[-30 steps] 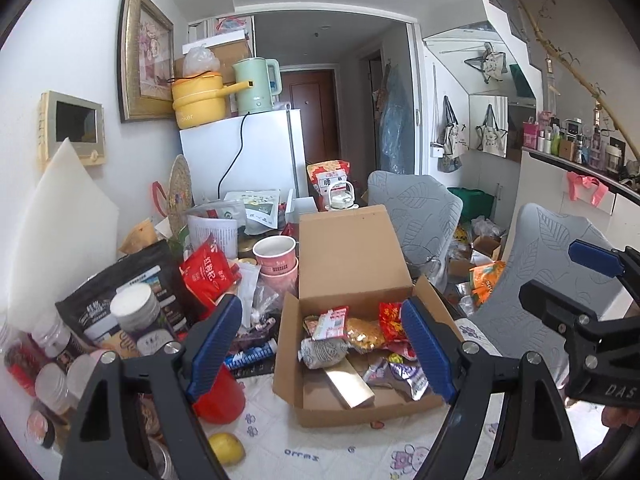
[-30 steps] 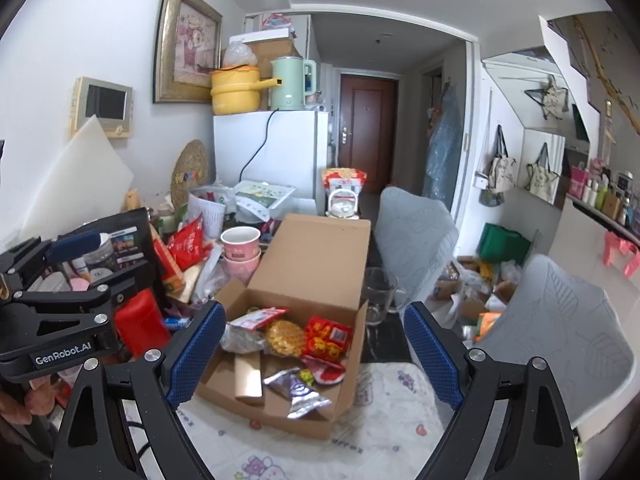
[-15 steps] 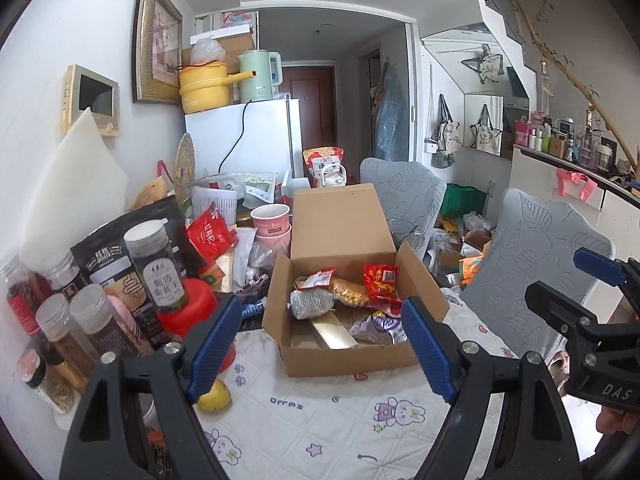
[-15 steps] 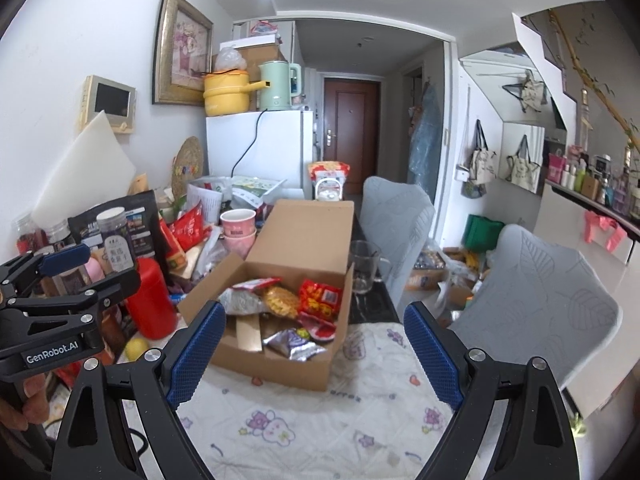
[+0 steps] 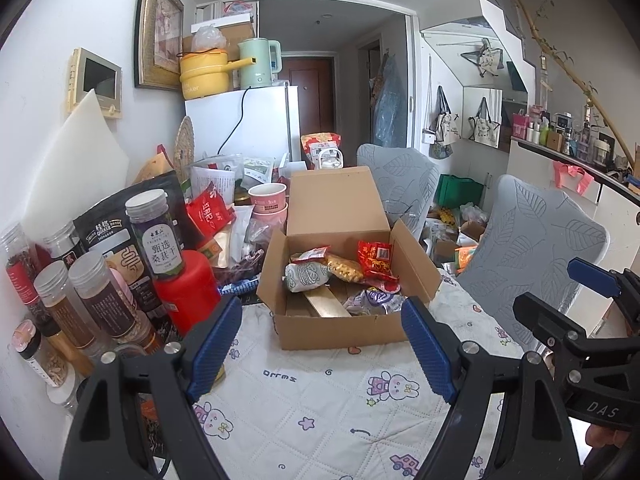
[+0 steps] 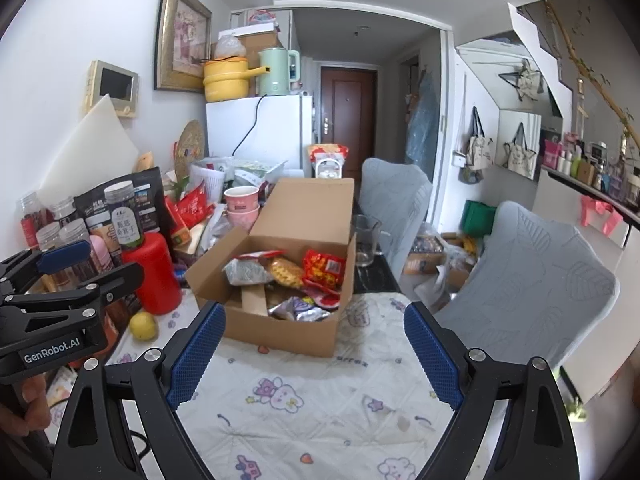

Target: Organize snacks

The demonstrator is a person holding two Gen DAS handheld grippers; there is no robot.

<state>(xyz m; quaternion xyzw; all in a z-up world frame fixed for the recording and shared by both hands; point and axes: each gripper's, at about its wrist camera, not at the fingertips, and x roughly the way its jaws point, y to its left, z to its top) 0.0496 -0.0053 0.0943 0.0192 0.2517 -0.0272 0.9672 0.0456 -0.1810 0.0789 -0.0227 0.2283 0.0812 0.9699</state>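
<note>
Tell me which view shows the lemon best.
The right wrist view: the lemon lies whole on the tablecloth beside the red canister, nothing covering it. In the left wrist view only a yellow sliver peeks out behind the left gripper's blue pad.

Ahead of me stood a white fridge (image 5: pixel 256 124) with a yellow pot (image 5: pixel 204 72) and a green kettle (image 5: pixel 258 62) on top. Two grey chairs (image 6: pixel 524 276) sat right (leaf-patterned covers). A lemon (image 6: pixel 143 325) lay beside a red canister (image 6: pixel 154 276). A framed picture (image 6: pixel 182 36) hung on the wall; a brown door (image 6: pixel 347 114) stood far back.
</note>
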